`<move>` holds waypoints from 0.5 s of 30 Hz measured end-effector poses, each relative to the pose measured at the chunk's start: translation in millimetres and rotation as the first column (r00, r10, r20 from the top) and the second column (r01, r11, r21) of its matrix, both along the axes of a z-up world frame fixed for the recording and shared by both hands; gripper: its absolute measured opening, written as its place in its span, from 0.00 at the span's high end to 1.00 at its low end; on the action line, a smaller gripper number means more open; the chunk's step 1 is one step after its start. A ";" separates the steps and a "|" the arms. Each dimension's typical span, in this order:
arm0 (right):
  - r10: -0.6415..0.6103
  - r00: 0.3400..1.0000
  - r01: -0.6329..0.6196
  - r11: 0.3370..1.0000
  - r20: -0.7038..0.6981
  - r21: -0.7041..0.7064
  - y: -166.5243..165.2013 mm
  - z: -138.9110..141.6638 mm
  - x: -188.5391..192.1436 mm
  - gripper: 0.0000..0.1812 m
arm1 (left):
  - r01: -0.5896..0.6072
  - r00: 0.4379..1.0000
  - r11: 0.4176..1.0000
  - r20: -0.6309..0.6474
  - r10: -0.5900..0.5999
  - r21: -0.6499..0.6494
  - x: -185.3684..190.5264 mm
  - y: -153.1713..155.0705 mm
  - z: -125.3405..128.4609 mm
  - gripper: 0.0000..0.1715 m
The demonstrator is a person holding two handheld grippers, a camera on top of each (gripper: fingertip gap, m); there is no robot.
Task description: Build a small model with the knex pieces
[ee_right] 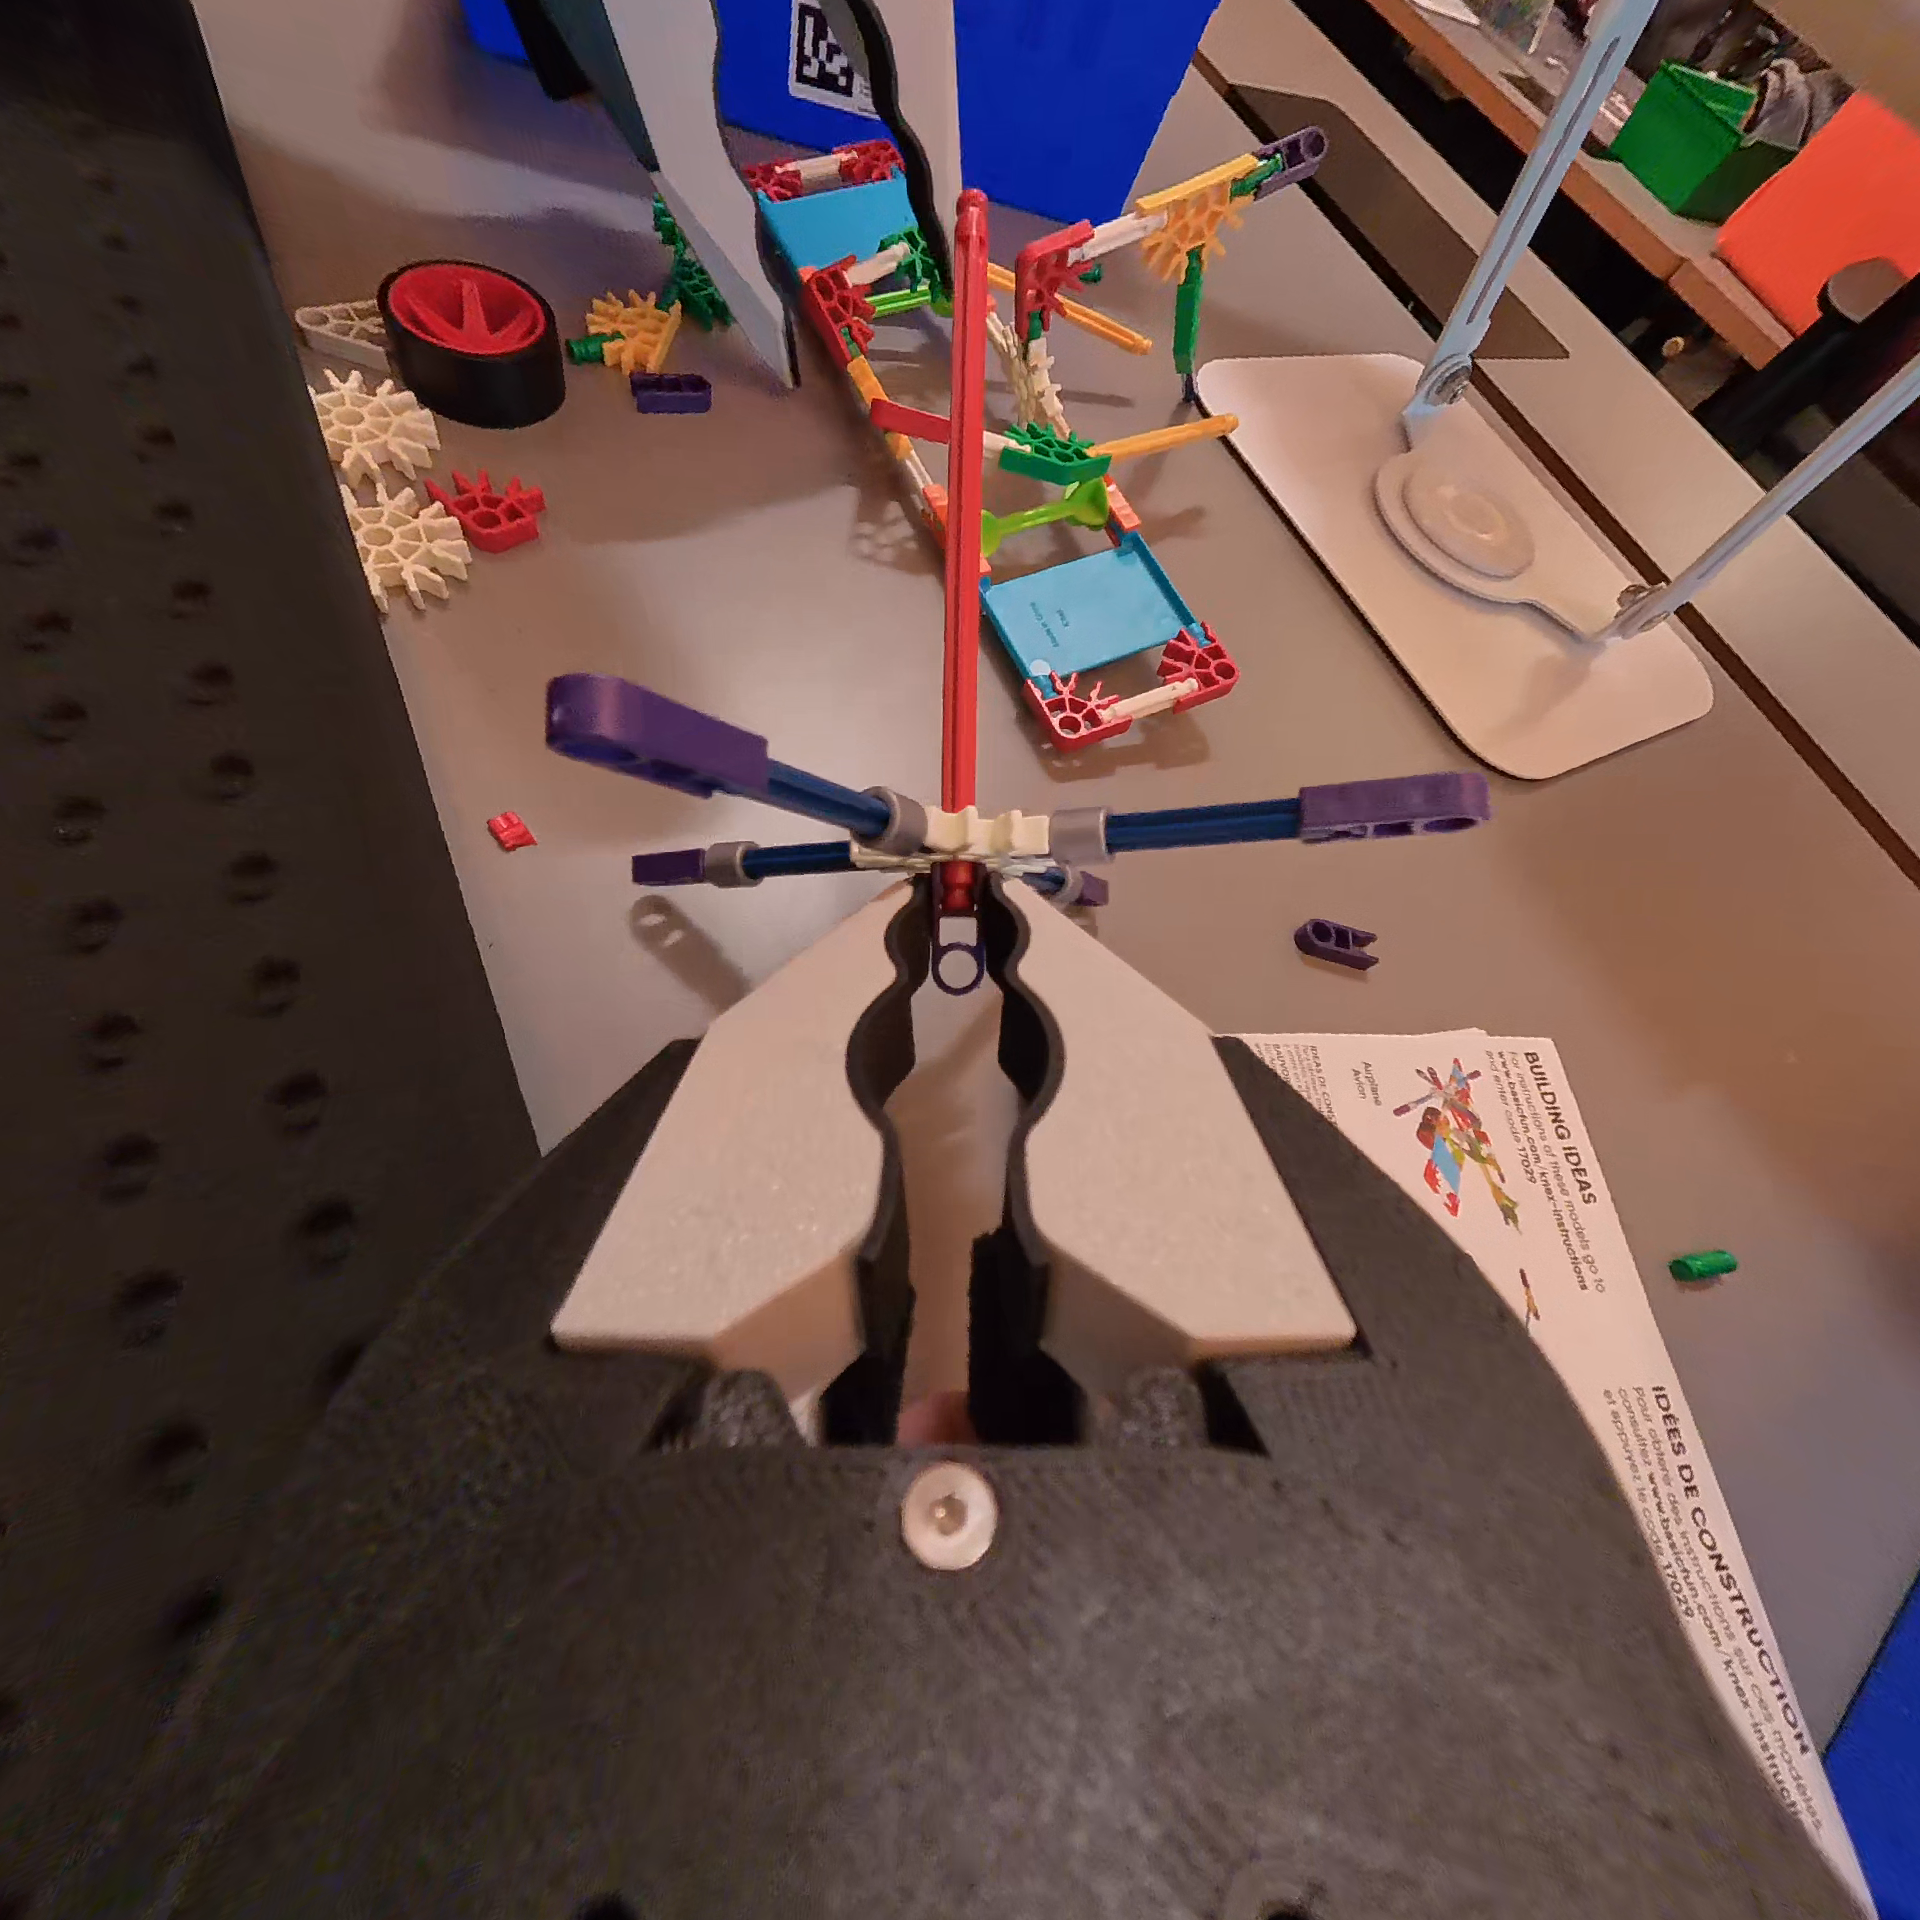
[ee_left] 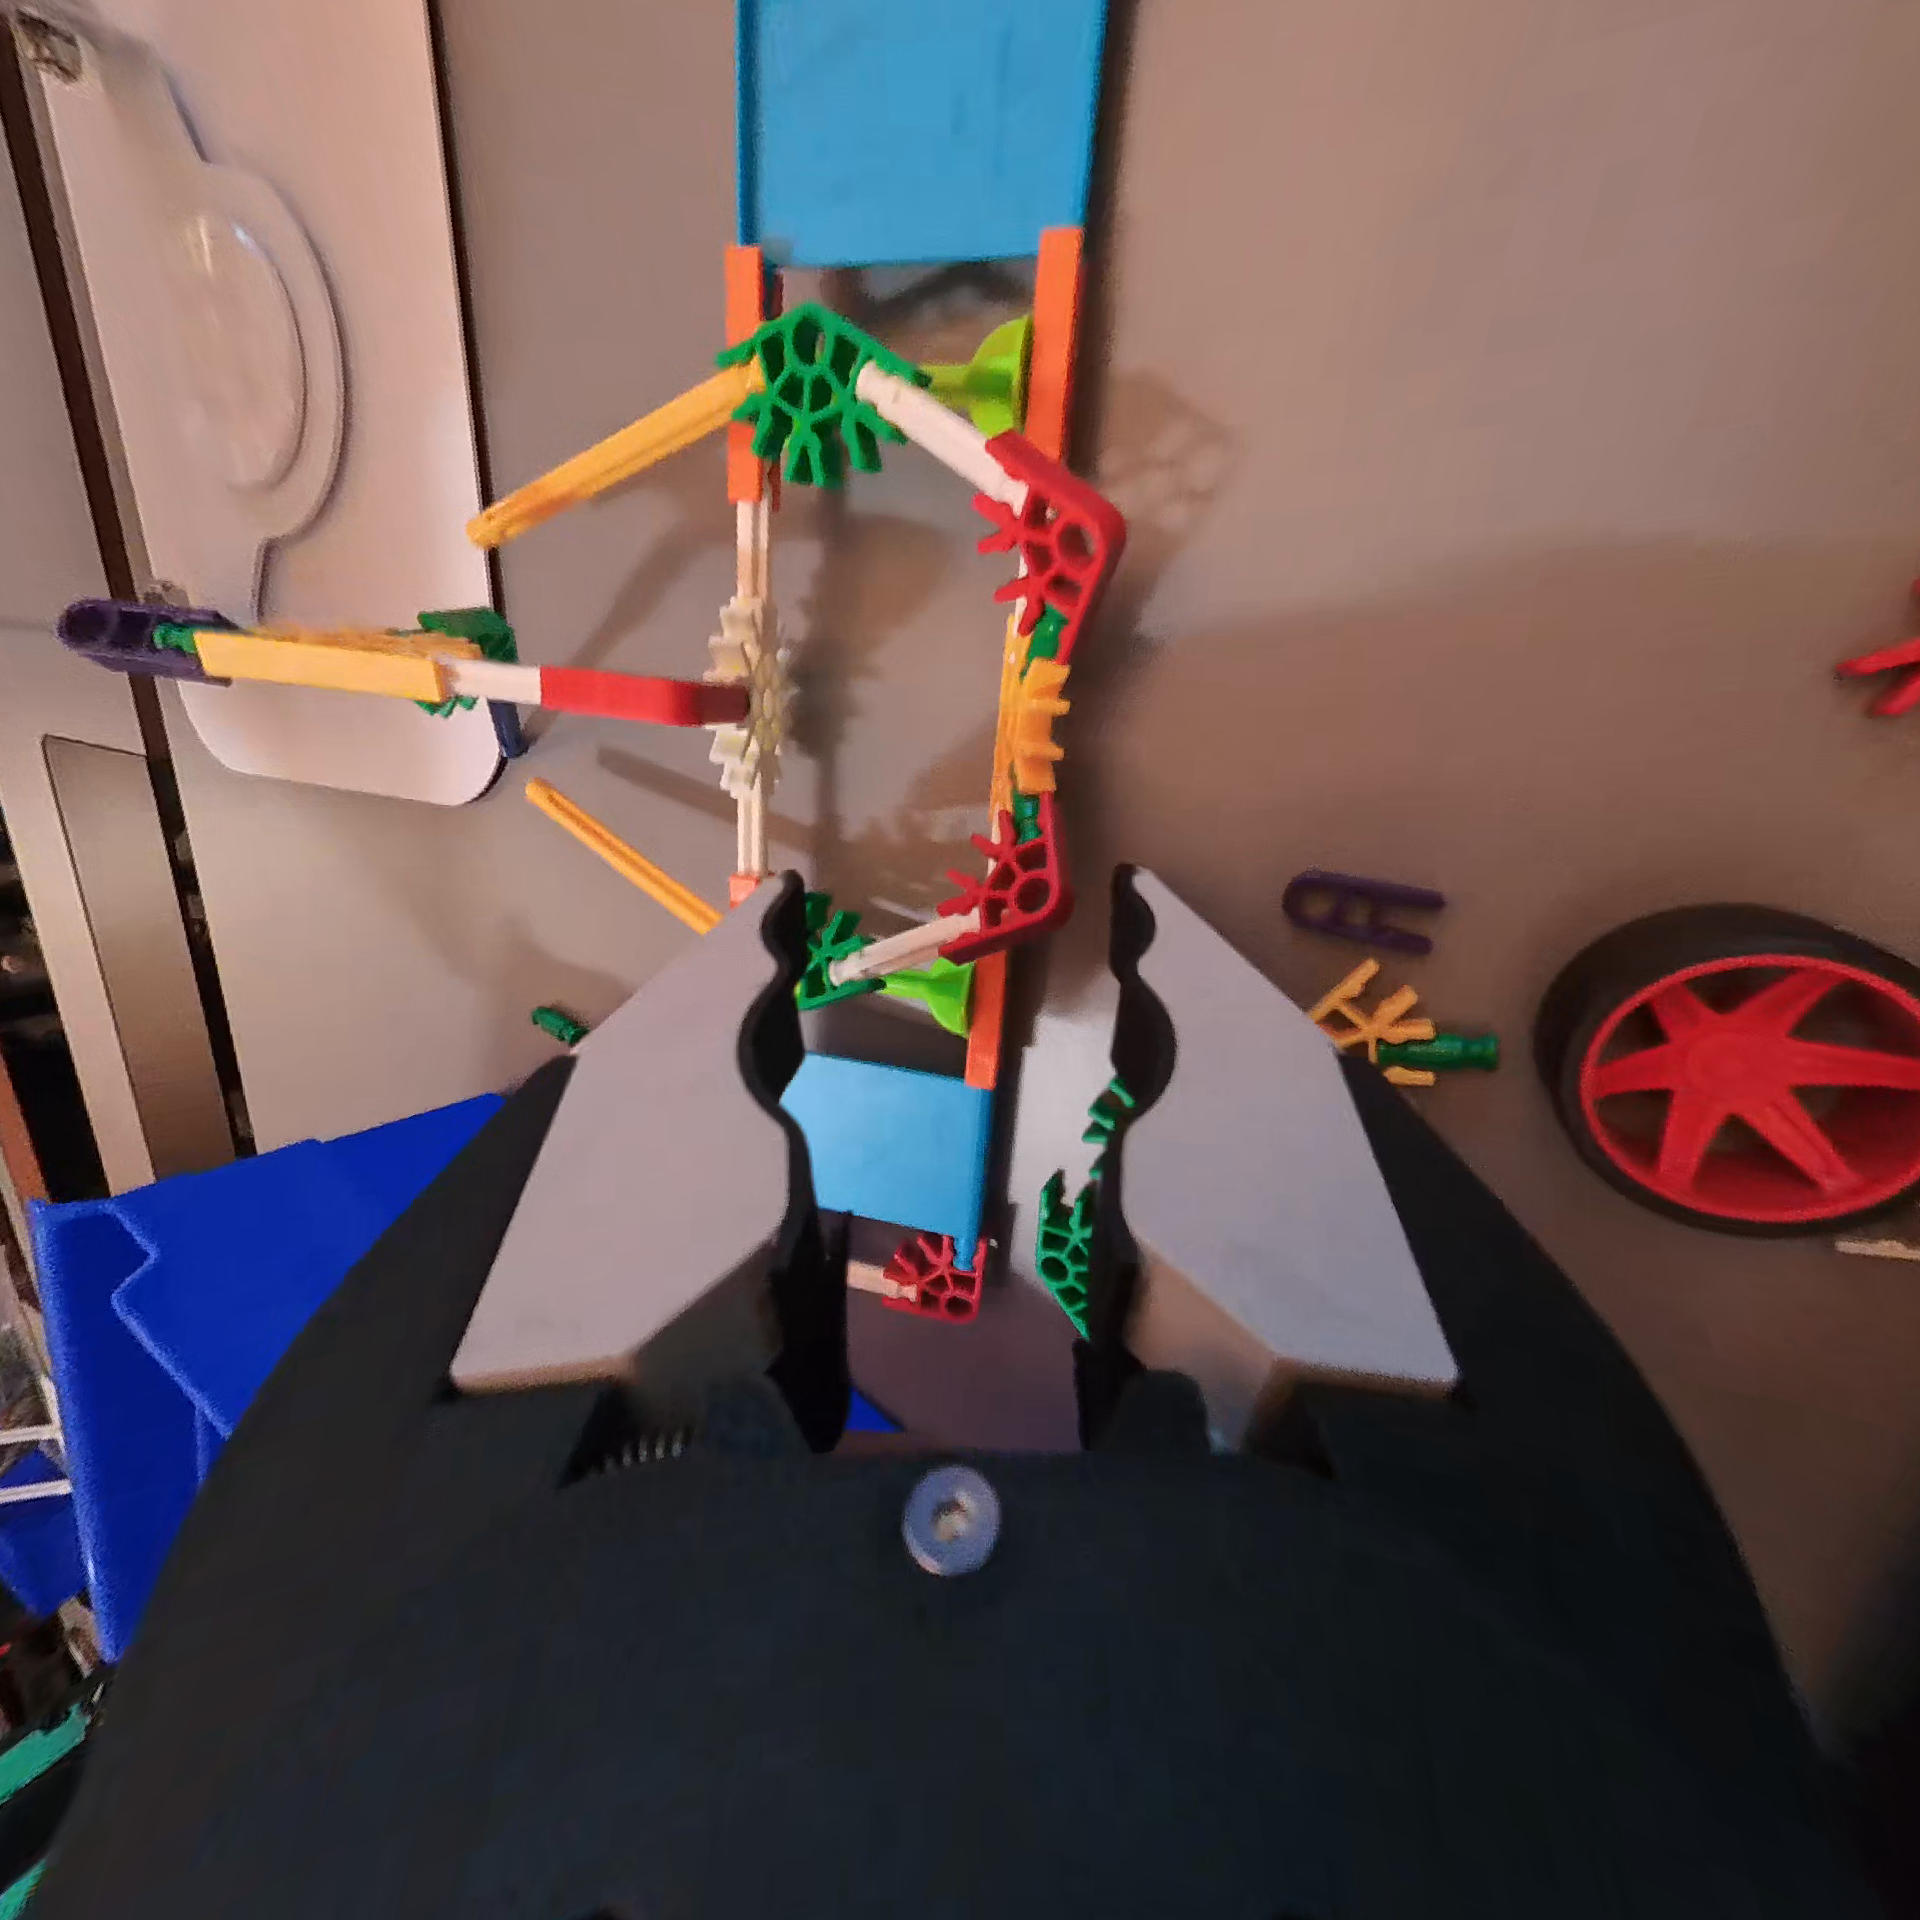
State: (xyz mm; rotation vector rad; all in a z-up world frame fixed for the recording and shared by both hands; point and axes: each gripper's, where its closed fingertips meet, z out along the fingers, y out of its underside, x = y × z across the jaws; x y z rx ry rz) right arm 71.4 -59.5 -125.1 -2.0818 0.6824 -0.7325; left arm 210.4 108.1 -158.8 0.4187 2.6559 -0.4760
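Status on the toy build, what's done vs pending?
Done: the long rod-and-connector frame with blue panels lies assembled on the grey table. In hand: the right gripper is shut on a red-rod propeller piece with purple-tipped blue arms; the left gripper is open above the frame. Left: the black-and-red wheel and white snowflake connectors lie loose.

The left gripper (ee_left: 951, 925) points toward 12 o'clock, its grey fingers (ee_left: 665, 1122) spread well apart with nothing pinched between the tips. The right gripper (ee_right: 956, 899) also points toward 12 o'clock, its fingers (ee_right: 1132, 1132) drawn close together, the tips pinching a small part.
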 end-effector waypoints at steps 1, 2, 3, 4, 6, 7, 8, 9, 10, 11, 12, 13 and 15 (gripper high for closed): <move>0.000 1.000 0.000 1.000 0.001 0.000 -0.1 0.1 0.0 0.97 | -0.006 1.000 1.000 0.003 0.006 0.003 1.3 -0.4 -0.4 0.68; 0.000 1.000 0.000 1.000 0.002 0.000 -0.3 0.1 0.1 0.97 | -0.003 1.000 1.000 0.017 0.003 0.003 3.1 -2.2 0.4 0.72; -0.001 1.000 0.001 1.000 0.001 0.000 -0.6 -0.1 0.2 0.97 | 0.007 1.000 1.000 0.019 -0.007 0.006 2.8 -3.8 0.2 0.72; -0.001 1.000 0.001 1.000 -0.001 -0.001 -0.8 -0.6 0.4 0.97 | 0.006 1.000 1.000 0.007 -0.006 0.004 1.7 -6.0 0.1 0.72; -0.003 1.000 0.003 1.000 -0.005 -0.005 -1.3 -1.9 0.8 0.97 | -0.006 0.999 1.000 -0.043 0.006 0.001 -1.9 -9.4 -0.2 0.77; -0.002 1.000 0.002 1.000 -0.008 -0.007 -1.2 -3.1 0.8 0.97 | 0.002 0.997 1.000 -0.083 -0.002 -0.002 -7.7 -11.7 -1.6 0.87; 0.000 1.000 0.000 1.000 -0.013 -0.008 -1.1 -4.3 0.7 0.97 | -0.009 0.994 1.000 -0.106 0.008 -0.010 -8.8 -14.8 -1.8 0.87; 0.000 1.000 -0.001 1.000 -0.018 -0.008 -1.0 -5.0 0.7 0.97 | -0.038 0.991 0.999 -0.130 0.037 -0.006 -7.6 -16.3 -2.6 0.87; 0.001 1.000 -0.001 1.000 -0.022 -0.005 -0.8 -5.3 0.6 0.97 | -0.049 0.988 0.999 -0.146 0.048 -0.002 -6.2 -17.7 -3.4 0.87; 0.002 1.000 -0.002 1.000 -0.029 0.002 -0.6 -5.6 0.4 0.97 | -0.051 0.983 0.999 -0.176 0.049 -0.004 -6.9 -19.9 -3.5 0.87; 0.003 0.999 -0.003 1.000 -0.034 0.008 -0.6 -5.8 0.3 0.97 | -0.063 0.976 0.998 -0.209 0.059 -0.009 -7.2 -22.4 -2.9 0.87; 0.003 0.999 -0.003 1.000 -0.037 0.010 -0.8 -5.9 0.3 0.97 | -0.075 0.970 0.997 -0.233 0.070 -0.014 -6.8 -24.6 -2.0 0.87; -0.001 0.999 0.001 1.000 -0.040 0.011 -1.4 -6.3 0.5 0.97 | -0.096 0.954 0.995 -0.287 0.082 -0.034 -8.0 -30.9 0.2 0.87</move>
